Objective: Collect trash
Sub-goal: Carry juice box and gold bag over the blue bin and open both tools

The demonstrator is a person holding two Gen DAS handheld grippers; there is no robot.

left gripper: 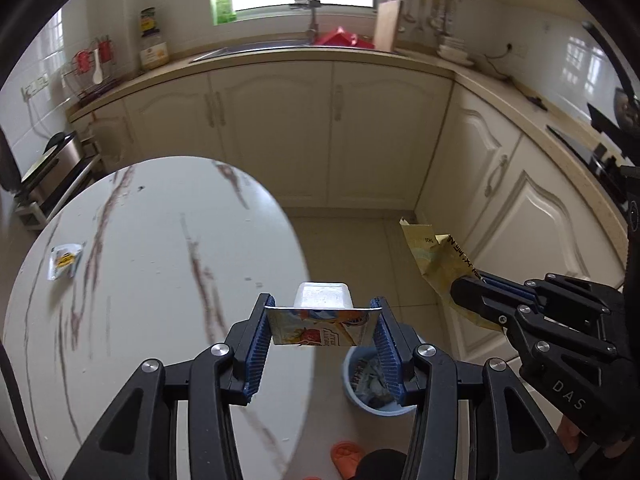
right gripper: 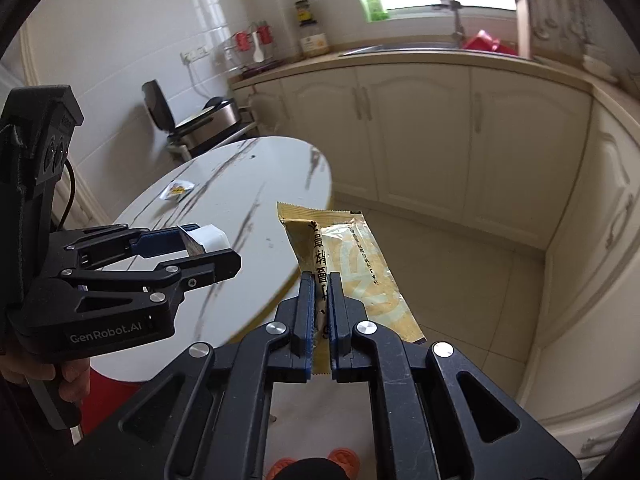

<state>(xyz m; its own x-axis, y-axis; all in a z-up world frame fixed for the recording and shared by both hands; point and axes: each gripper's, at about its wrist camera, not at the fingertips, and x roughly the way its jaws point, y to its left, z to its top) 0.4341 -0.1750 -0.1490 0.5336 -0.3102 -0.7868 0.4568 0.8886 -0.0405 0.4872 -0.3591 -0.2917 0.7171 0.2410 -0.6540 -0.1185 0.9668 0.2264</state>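
Cream kitchen cabinets [left gripper: 332,132] ring a tiled floor beside a round marble table [left gripper: 152,264]. Off the table's right edge, the left gripper [left gripper: 324,320] clamps a small white yogurt cup [left gripper: 323,312] by its printed lid, above a blue trash bin [left gripper: 372,388] on the floor. To its right, the right gripper [right gripper: 320,300] pinches a yellow wrapper [right gripper: 352,264], its jaws nearly together. One small packet [left gripper: 64,260] lies on the table's far left side.
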